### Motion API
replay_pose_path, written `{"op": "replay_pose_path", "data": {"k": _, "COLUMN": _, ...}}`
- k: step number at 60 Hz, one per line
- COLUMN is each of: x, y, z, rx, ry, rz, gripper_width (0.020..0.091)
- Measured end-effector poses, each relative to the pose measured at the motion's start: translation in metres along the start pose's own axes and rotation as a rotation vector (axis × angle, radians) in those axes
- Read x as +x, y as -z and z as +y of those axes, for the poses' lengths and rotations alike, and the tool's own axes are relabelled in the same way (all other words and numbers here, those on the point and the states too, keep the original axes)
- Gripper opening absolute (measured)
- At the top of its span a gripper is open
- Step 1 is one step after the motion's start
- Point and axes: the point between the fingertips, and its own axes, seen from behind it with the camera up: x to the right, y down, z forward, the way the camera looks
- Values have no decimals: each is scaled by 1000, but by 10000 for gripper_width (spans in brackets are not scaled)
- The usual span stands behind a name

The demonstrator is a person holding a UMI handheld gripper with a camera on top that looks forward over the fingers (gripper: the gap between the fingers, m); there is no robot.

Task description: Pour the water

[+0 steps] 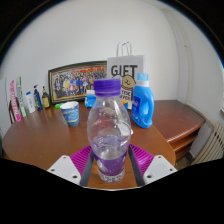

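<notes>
On the wooden table (pixel 40 150), jaws clamp a water bottle (pixel 108 125).

The gripper (pixel 110 163) clamps a clear water bottle (pixel 108 130) upright above a wooden table (pixel 40 145), purple-capped.

We see a brown wooden bench (pixel 30 148) carrying a blue jug (pixel 142 103), a white gift bag (pixel 124 68), a framed photo (pixel 76 82), a small tub (pixel 70 113) and bottles (pixel 30 99) along the wall.
</notes>
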Motion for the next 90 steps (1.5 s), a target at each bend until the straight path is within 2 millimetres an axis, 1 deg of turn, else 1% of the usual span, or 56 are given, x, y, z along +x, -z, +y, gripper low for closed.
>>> {"op": "replay_pose_path", "data": {"k": 4, "x": -4, "y": -7, "z": -4, "rx": 25, "ry": 5, "rz": -15, "gripper_width": 523}}
{"op": "replay_pose_path", "data": {"k": 5, "x": -4, "y": -7, "z": -5, "rx": 32, "ry": 4, "rz": -17, "gripper_width": 503}}
{"op": "replay_pose_path", "data": {"k": 9, "x": -3, "y": -9, "z": -6, "rx": 51, "ry": 7, "rz": -12, "gripper_width": 477}}
{"op": "replay_pose_path", "data": {"k": 14, "x": -4, "y": -9, "z": -6, "rx": 52, "ry": 12, "rz": -2, "gripper_width": 398}}
{"op": "replay_pose_path", "data": {"k": 16, "x": -5, "y": -9, "z": -6, "rx": 47, "ry": 21, "rz": -1, "gripper_width": 392}}
{"op": "replay_pose_path", "data": {"k": 17, "x": -4, "y": -11, "z": -6, "rx": 46, "ry": 30, "rz": -4, "gripper_width": 363}}
{"op": "replay_pose_path", "data": {"k": 21, "x": -7, "y": -12, "z": -6, "rx": 22, "ry": 45, "rz": 2, "gripper_width": 363}}
{"op": "replay_pose_path", "data": {"k": 22, "x": -7, "y": -12, "z": -7, "rx": 19, "ry": 49, "rz": 3, "gripper_width": 330}}
{"op": "replay_pose_path", "data": {"k": 27, "x": -4, "y": -14, "z": -19, "rx": 14, "ry": 75, "rz": 36, "gripper_width": 330}}
{"op": "replay_pose_path", "data": {"k": 30, "x": -5, "y": -15, "z": -33, "rx": 23, "ry": 106, "rz": 64, "gripper_width": 330}}
{"op": "replay_pose_path", "data": {"k": 37, "x": -7, "y": -22, "z": -76, "rx": 50, "ry": 212, "rz": 126, "gripper_width": 329}}
{"op": "replay_pose_path", "data": {"k": 41, "x": -10, "y": -31, "z": -104, "rx": 58, "ry": 305, "rz": 169, "gripper_width": 328}}
{"op": "replay_pose_path", "data": {"k": 42, "x": -9, "y": -36, "z": -111, "rx": 58, "ry": 334, "rz": 178, "gripper_width": 328}}
{"op": "replay_pose_path", "data": {"k": 48, "x": -18, "y": -60, "z": -152, "rx": 64, "ry": 504, "rz": 249, "gripper_width": 328}}
{"op": "replay_pose_path", "data": {"k": 58, "x": -24, "y": -114, "z": -195, "rx": 32, "ry": 882, "rz": 359, "gripper_width": 327}}
{"op": "replay_pose_path", "data": {"k": 61, "x": -26, "y": -131, "z": -203, "rx": 22, "ry": 1009, "rz": 385, "gripper_width": 327}}
{"op": "replay_pose_path", "data": {"k": 69, "x": -35, "y": -159, "z": -220, "rx": -6, "ry": 1313, "rz": 472, "gripper_width": 328}}
{"op": "replay_pose_path", "data": {"k": 72, "x": -37, "y": -171, "z": -223, "rx": -18, "ry": 1420, "rz": 482, "gripper_width": 328}}
{"op": "replay_pose_path", "data": {"k": 82, "x": -47, "y": -194, "z": -222, "rx": -30, "ry": 1732, "rz": 490, "gripper_width": 327}}
{"op": "replay_pose_path", "data": {"k": 87, "x": -49, "y": -201, "z": -220, "rx": -47, "ry": 1862, "rz": 496, "gripper_width": 328}}
{"op": "replay_pose_path", "data": {"k": 90, "x": -52, "y": -203, "z": -219, "rx": -53, "ry": 1909, "rz": 493, "gripper_width": 327}}
